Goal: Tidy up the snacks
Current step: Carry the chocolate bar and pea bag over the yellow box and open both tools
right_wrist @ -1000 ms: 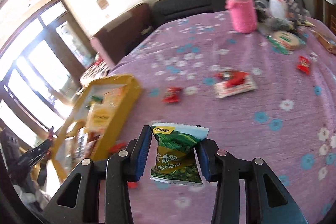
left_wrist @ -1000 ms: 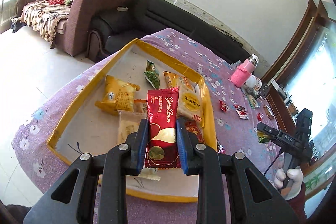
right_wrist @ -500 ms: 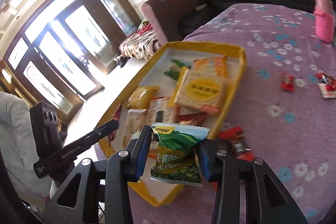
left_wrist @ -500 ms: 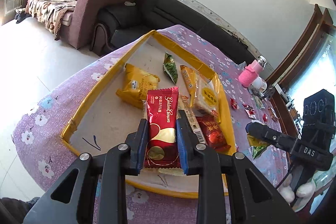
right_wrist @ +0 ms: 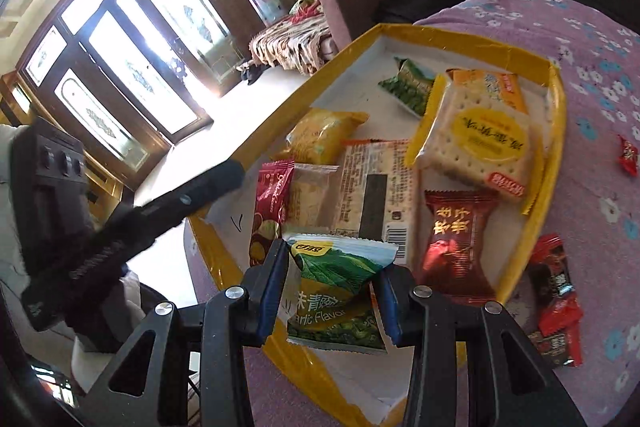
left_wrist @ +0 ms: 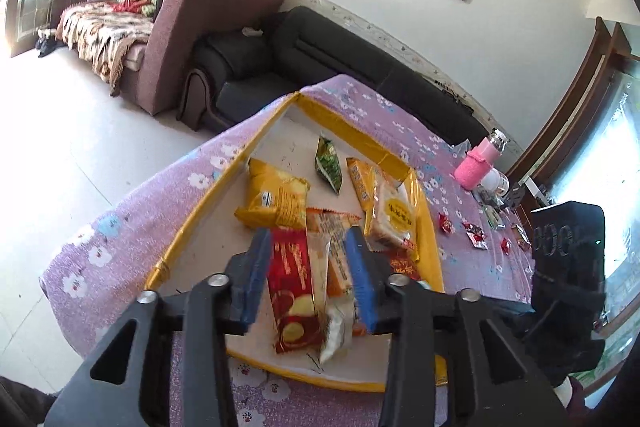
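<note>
A yellow-rimmed tray (left_wrist: pixel 188 227) (right_wrist: pixel 554 163) on the purple flowered table holds several snack packets. My left gripper (left_wrist: pixel 308 281) is open above the tray's near end. The red Golden Crown packet (left_wrist: pixel 290 287) lies loose between its fingers on the tray; it also shows in the right wrist view (right_wrist: pixel 270 207). My right gripper (right_wrist: pixel 330 291) is shut on a green garlic-flavour pea packet (right_wrist: pixel 336 299) and holds it over the tray's near corner. The left gripper's arm (right_wrist: pixel 140 223) crosses the right wrist view at the left.
The tray holds a yellow cake packet (left_wrist: pixel 276 199), a cracker pack (right_wrist: pixel 480 139), a green packet (left_wrist: pixel 330 165) and a dark red packet (right_wrist: pixel 456 235). Red candies (right_wrist: pixel 556 291) lie on the cloth beside the tray. A pink bottle (left_wrist: pixel 480 163) stands at the far side.
My left gripper has opened and let go of the red Golden Crown packet, which now lies in the tray. My right gripper has carried the green packet over the tray.
</note>
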`<state>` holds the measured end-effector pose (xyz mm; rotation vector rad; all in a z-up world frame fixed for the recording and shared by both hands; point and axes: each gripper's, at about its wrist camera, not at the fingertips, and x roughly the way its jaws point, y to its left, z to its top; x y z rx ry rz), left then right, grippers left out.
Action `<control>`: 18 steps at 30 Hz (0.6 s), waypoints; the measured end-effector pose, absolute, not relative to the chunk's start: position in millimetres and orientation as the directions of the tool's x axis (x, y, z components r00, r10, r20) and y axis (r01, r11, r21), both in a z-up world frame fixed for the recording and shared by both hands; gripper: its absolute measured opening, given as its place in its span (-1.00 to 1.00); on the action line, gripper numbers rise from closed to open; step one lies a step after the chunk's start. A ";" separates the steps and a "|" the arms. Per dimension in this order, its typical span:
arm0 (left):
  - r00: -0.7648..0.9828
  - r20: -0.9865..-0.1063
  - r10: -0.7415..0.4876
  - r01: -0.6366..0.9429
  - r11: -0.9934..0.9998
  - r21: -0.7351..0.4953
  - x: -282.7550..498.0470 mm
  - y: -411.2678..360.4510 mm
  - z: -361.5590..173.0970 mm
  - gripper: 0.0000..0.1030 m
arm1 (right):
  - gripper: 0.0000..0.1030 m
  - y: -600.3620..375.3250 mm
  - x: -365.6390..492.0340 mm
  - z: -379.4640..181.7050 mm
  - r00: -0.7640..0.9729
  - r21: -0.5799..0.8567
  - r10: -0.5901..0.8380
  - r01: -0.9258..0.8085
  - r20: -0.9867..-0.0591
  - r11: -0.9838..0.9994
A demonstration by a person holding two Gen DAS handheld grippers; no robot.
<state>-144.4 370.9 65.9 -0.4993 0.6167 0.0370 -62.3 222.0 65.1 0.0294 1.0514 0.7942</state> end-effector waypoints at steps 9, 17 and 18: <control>0.835 -0.550 0.022 -0.273 0.884 -0.380 -152.2 372.6 80.7 0.45 | -0.01 218.2 -59.7 69.2 0.243 0.419 0.634 -0.572 -0.735 0.705; 0.850 -0.526 -0.039 -0.239 0.860 -0.450 -157.8 364.2 90.1 0.45 | 0.08 134.5 -48.6 108.2 0.375 0.473 0.662 -0.482 -0.650 0.738; 0.851 -0.523 -0.047 -0.231 0.862 -0.452 -158.0 361.4 91.8 0.45 | 0.11 122.6 -47.5 108.9 0.395 0.467 0.648 -0.465 -0.651 0.752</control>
